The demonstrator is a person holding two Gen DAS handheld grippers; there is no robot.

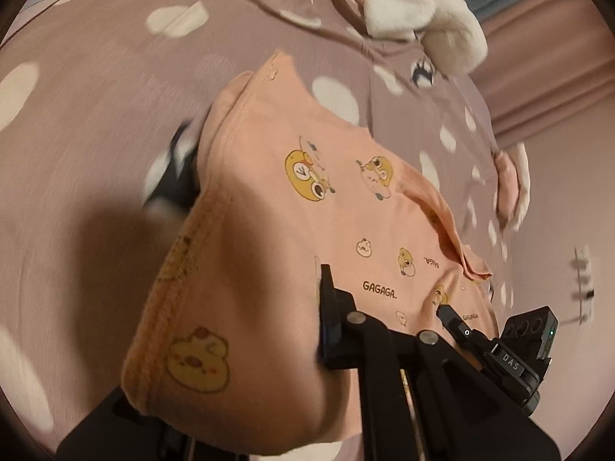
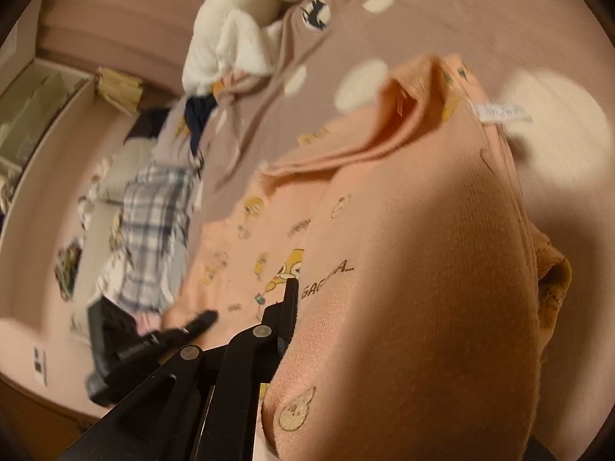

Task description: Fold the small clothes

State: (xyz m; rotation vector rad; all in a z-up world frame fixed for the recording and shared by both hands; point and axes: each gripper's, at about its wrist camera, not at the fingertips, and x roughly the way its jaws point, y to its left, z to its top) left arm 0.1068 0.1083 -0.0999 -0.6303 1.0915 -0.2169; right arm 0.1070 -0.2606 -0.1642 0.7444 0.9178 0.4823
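Peach printed garment (image 1: 346,207) spread on the spotted mauve bedsheet (image 1: 96,96), near edge lifted and draped over both tools. Left gripper (image 1: 323,307) jaws closed on the fabric's edge; right gripper (image 2: 292,288) jaws likewise clamped on it. White fluffy cloth (image 1: 423,11) well beyond.

I've got the shirt (image 1: 346,199) spread on the bedsheet (image 1: 96,115), its near hem draped over my left gripper (image 1: 326,307). Beyond it lies a fluffy towel (image 1: 423,11). Right view: plaid garment (image 2: 153,230) left of the shirt.
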